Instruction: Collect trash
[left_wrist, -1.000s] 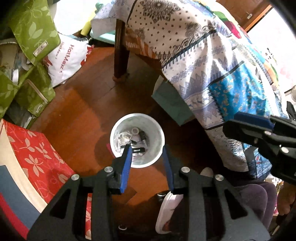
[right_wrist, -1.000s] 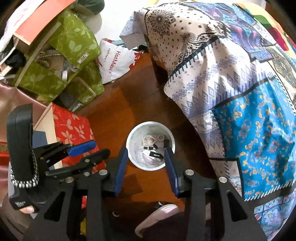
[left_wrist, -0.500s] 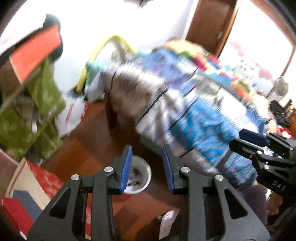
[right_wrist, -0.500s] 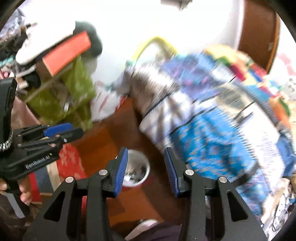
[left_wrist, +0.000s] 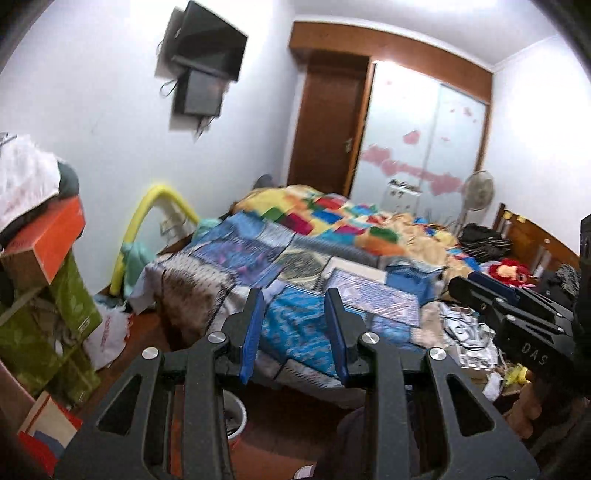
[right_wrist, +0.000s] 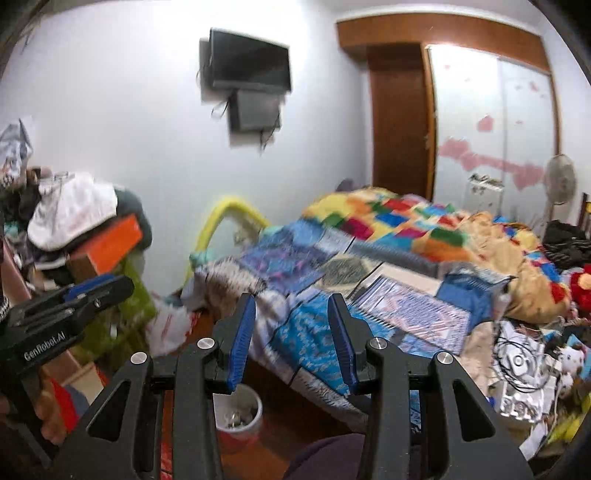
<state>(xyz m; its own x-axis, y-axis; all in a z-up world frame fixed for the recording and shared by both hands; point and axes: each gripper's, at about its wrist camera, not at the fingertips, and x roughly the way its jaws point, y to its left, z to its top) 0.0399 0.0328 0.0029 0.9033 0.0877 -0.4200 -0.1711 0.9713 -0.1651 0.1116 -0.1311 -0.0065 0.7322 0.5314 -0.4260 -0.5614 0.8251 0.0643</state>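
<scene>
Jaws of left gripper (left_wrist: 294, 301) and right gripper (right_wrist: 291, 303) part-open, empty

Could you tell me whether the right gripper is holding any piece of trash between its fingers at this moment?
No, the right gripper has nothing between its blue pads; only the patterned bedspread shows through the gap.

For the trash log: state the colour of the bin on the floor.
The bin is white with a red base, seen best in the right wrist view.
</scene>
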